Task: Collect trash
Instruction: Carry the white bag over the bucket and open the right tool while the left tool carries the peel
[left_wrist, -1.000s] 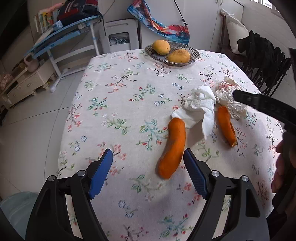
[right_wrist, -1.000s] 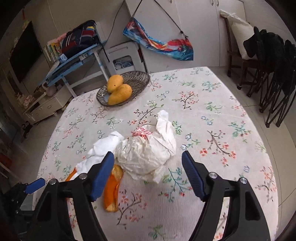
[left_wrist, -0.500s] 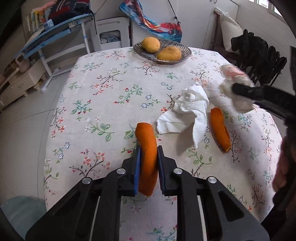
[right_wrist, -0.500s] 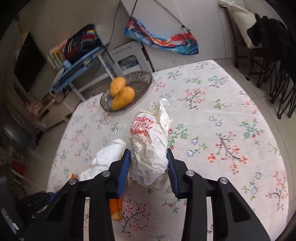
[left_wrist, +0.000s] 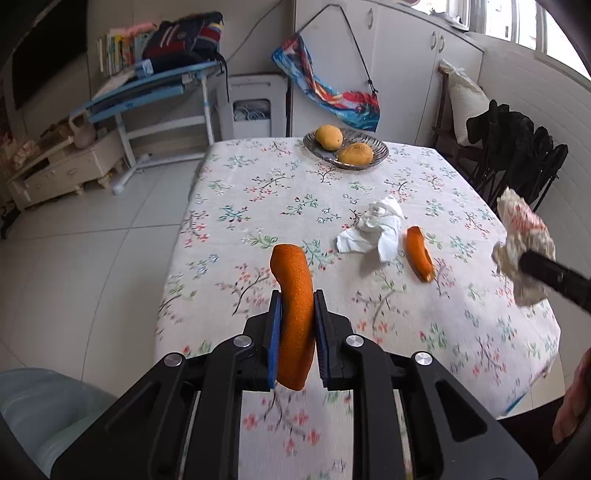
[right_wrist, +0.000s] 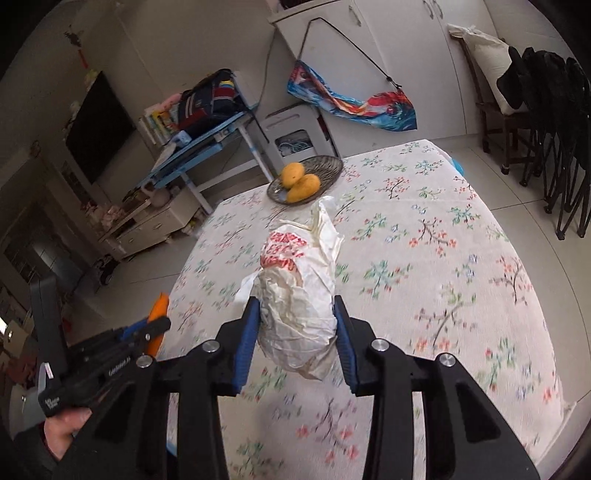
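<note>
**Both hands loaded, held above the worktop**

My left gripper (left_wrist: 297, 321) has its fingers clamped on an orange peel (left_wrist: 293, 314); my right gripper (right_wrist: 295, 332) squeezes a crumpled wrapper (right_wrist: 299, 295). Both seem lifted clear of the worktop (left_wrist: 258, 192), though blur hampers me. Mid-worktop lie a white tissue (left_wrist: 380, 229) and a second peel (left_wrist: 419, 253); a fruit basket (left_wrist: 345, 149) sits near the far edge.

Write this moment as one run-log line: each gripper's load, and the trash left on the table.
left gripper: shut on orange peel | right gripper: shut on crumpled bag | left on table: white tissue, second peel
</note>
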